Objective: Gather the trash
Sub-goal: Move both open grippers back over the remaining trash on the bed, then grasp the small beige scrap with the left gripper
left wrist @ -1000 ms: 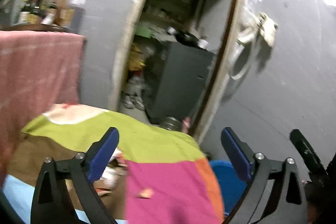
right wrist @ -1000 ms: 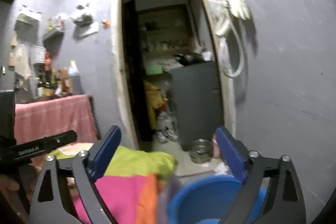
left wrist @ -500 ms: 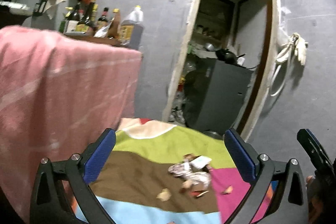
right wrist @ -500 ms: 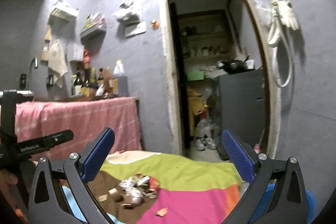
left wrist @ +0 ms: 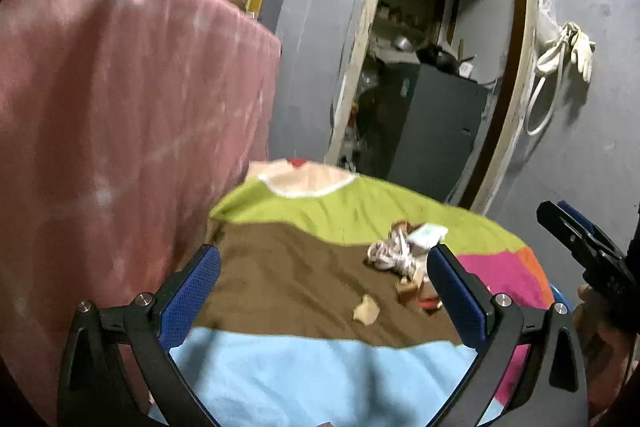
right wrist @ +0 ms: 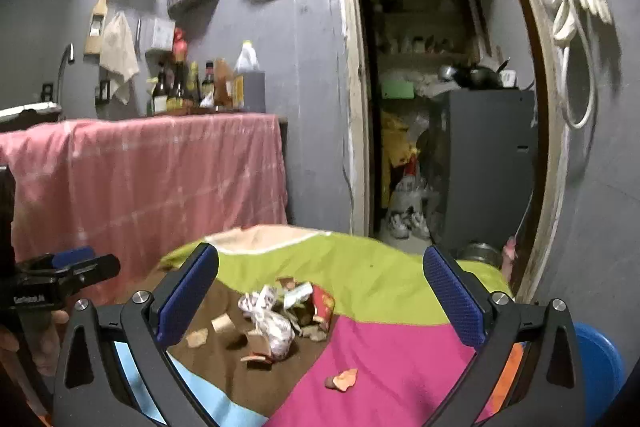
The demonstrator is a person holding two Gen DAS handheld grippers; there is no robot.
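Note:
A heap of trash, crumpled wrappers, a red packet and small scraps, lies on a table under a cloth of green, brown, pink and light blue patches. The left wrist view shows the same trash pile between the brown and green patches, with a loose scrap nearer to me. My left gripper is open above the brown patch, empty. My right gripper is open above the pile, holding nothing. A blue bin shows past the table's right edge.
A counter draped in pink cloth stands close on the left, with bottles on top. Behind the table an open doorway leads to a storeroom with a dark cabinet. Gloves and a hose hang on the right wall.
Both views have swung left and down over the second. The trash pile, hidden or at the edge before, now lies between both grippers' fingers. Both grippers stay open.

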